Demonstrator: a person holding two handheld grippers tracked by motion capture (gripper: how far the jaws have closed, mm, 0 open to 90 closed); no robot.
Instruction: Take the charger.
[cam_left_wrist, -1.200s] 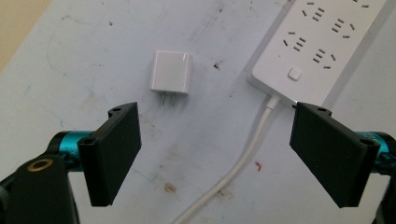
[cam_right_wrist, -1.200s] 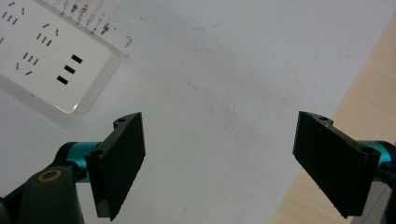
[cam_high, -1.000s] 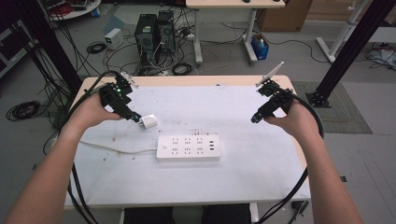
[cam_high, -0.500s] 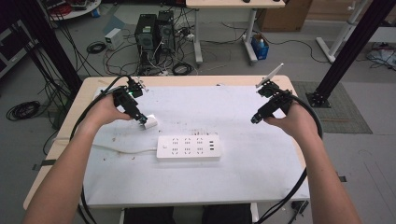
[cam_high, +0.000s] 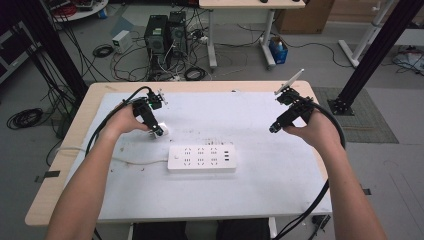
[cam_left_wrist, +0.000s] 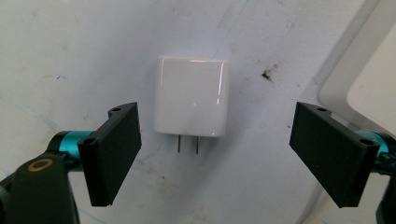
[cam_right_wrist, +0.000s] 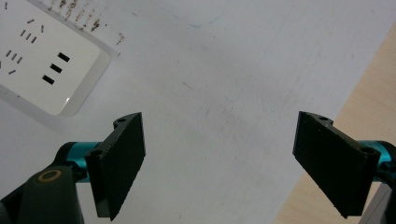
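Observation:
A small white plug adapter (cam_left_wrist: 191, 102) lies flat on the white mat with its two metal prongs pointing toward my left gripper (cam_left_wrist: 217, 154). That gripper is open, its jaws standing wide on either side of the adapter without touching it. From above, the left gripper (cam_high: 156, 131) tips down right beside the adapter (cam_high: 163, 133). A white power strip (cam_high: 201, 158) lies at the mat's middle, with its cord running off to the left. My right gripper (cam_high: 274, 128) hovers open over bare mat at the right, and in its own view (cam_right_wrist: 219, 168) nothing is between the jaws.
The white mat (cam_high: 260, 190) covers a wooden table (cam_high: 60, 180) whose edge shows at the right in the right gripper view. A corner of the power strip (cam_right_wrist: 42, 65) shows at the upper left there. Computers and cables stand on the floor beyond the table.
My left gripper has shifted right and tilted down over the adapter. The right gripper has stayed in place.

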